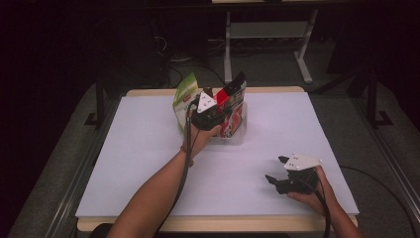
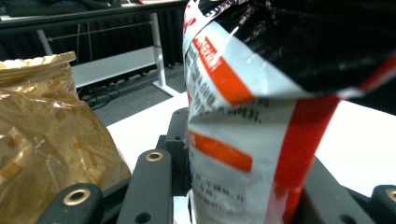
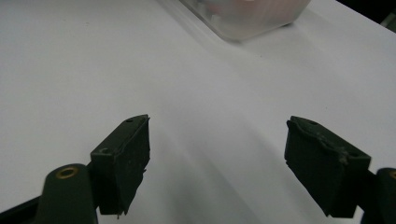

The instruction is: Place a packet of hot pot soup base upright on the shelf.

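Note:
A red, white and black snack bag (image 1: pixel 234 94) stands upright in a clear plastic tub (image 1: pixel 236 137) at the back middle of the table. My left gripper (image 1: pixel 220 101) reaches over the tub with this bag (image 2: pixel 243 140) between its jaws. The right jaw lies against the bag, while the left jaw stands slightly off it, so the gripper is open. A green bag (image 1: pixel 185 97) leans at the tub's left; it appears golden-brown (image 2: pixel 42 135) beside my left jaw. My right gripper (image 1: pixel 276 168) rests near the front right, open and empty (image 3: pixel 217 154) over bare table.
The white tabletop (image 1: pixel 143 158) has free room on the left, front and right. A corner of the clear tub (image 3: pixel 252 21) lies ahead of my right gripper. Beyond the table's far edge stand white desk legs (image 1: pixel 228 39) and cables on the floor.

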{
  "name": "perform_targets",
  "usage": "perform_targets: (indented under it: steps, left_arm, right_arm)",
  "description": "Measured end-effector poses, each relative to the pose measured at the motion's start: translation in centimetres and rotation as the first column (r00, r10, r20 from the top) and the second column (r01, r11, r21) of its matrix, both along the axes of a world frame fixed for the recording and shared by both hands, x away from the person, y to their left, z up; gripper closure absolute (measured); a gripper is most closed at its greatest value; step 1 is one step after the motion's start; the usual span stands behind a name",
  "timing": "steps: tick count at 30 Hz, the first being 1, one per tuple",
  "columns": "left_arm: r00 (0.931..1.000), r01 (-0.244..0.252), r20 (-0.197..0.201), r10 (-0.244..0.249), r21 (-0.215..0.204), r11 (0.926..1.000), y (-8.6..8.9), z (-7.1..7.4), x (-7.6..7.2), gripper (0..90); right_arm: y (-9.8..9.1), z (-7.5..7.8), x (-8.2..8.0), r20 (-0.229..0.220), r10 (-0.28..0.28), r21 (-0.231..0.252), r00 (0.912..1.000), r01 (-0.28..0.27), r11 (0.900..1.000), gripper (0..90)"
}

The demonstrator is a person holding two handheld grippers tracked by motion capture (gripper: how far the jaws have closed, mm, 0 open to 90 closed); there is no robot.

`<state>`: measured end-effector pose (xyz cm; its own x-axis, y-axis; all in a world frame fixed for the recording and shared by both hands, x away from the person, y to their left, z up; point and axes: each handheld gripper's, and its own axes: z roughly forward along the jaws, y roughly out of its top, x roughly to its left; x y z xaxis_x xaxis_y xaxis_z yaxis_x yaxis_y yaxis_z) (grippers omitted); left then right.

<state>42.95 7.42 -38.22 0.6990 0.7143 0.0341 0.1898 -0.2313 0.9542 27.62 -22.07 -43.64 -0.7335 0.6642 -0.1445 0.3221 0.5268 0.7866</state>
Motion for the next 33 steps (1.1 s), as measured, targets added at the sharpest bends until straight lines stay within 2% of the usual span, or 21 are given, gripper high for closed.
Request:
perform_targets:
  steps: [11, 28, 33]
  left_arm:
    - [0.9992, 0.039, 0.010, -0.039, 0.063, 0.9973, 0.7, 0.6, -1.0, 57.3]
    - [0.9951, 0.083, 0.044, -0.088, 0.105, 0.9910, 2.3, 1.3, -2.3, 52.5]
    - [0.9928, 0.105, 0.047, -0.110, 0.099, 0.9895, 2.9, 1.4, -2.5, 50.6]
  right_arm:
    - [0.1, 0.2, 0.0, 0.002, -0.001, 0.005, 1.0000, 0.001, 1.0000, 21.7]
    - [0.3, 0.3, 0.0, 0.004, 0.001, 0.002, 1.0000, -0.001, 1.0000, 22.2]
    - [0.3, 0.4, 0.0, 0.005, -0.003, 0.004, 1.0000, 0.003, 1.0000, 22.3]
